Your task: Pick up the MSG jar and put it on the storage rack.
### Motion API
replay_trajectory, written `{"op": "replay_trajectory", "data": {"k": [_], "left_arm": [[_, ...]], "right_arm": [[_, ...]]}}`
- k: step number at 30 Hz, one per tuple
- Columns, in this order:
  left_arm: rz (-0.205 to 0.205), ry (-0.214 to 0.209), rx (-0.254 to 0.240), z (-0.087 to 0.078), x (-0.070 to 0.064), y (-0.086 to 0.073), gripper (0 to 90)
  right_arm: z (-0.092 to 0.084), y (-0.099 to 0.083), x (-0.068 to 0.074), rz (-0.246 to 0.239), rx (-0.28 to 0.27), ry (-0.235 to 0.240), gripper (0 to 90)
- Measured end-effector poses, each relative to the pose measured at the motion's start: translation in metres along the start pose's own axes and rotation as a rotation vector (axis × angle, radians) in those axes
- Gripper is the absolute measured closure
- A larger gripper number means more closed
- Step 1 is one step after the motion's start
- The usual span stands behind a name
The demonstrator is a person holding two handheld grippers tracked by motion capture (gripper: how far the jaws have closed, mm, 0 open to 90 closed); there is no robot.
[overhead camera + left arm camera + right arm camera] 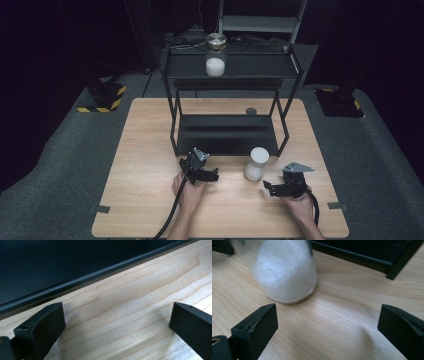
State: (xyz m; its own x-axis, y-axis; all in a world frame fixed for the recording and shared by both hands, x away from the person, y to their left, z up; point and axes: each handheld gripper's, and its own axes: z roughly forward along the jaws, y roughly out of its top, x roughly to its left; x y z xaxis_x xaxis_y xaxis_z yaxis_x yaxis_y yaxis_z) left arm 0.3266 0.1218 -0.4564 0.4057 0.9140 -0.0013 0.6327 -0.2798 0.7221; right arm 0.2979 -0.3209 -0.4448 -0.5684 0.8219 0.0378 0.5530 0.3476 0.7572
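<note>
High view: a wooden surface (150,165) carries a black two-tier rack (227,100) at its far half, and both hands work the near half. The left gripper (212,175) lies just ahead of the left hand (189,190), its jaws pointing toward the white jar (256,164) that stands upright between the two grippers, near the rack's lower front edge. The right gripper (268,188), held by the right hand (300,202), points its jaws leftward toward the base of that jar, with bare wood between them. A second jar (216,55) with a gold lid stands on the rack's top shelf, well apart from both.

In the left gripper view, the left gripper (117,322) has its jaws spread wide with nothing between them, only bare wood grain. The rack's lower rail (100,275) crosses just beyond the jaw tips at a slant.

In the right gripper view, the right gripper (327,325) also has its jaws wide apart and empty. The white jar (287,272) stands ahead of the left jaw, not touching it, slightly blurred. Ahead of the right jaw the wood is open up to the rack's leg (402,262) and bottom rail.
</note>
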Motion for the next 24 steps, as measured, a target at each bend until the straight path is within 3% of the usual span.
{"op": "replay_trajectory", "data": {"k": [14, 24], "left_arm": [[0.0, 0.0, 0.0, 0.0, 0.0, 0.0, 0.2], [0.0, 0.0, 0.0, 0.0, 0.0, 0.0, 0.2]], "right_arm": [[0.009, 0.009, 0.009, -0.014, -0.018, 0.057, 2.7], [0.015, 0.018, 0.017, -0.02, -0.047, 0.064, 4.6]]}}
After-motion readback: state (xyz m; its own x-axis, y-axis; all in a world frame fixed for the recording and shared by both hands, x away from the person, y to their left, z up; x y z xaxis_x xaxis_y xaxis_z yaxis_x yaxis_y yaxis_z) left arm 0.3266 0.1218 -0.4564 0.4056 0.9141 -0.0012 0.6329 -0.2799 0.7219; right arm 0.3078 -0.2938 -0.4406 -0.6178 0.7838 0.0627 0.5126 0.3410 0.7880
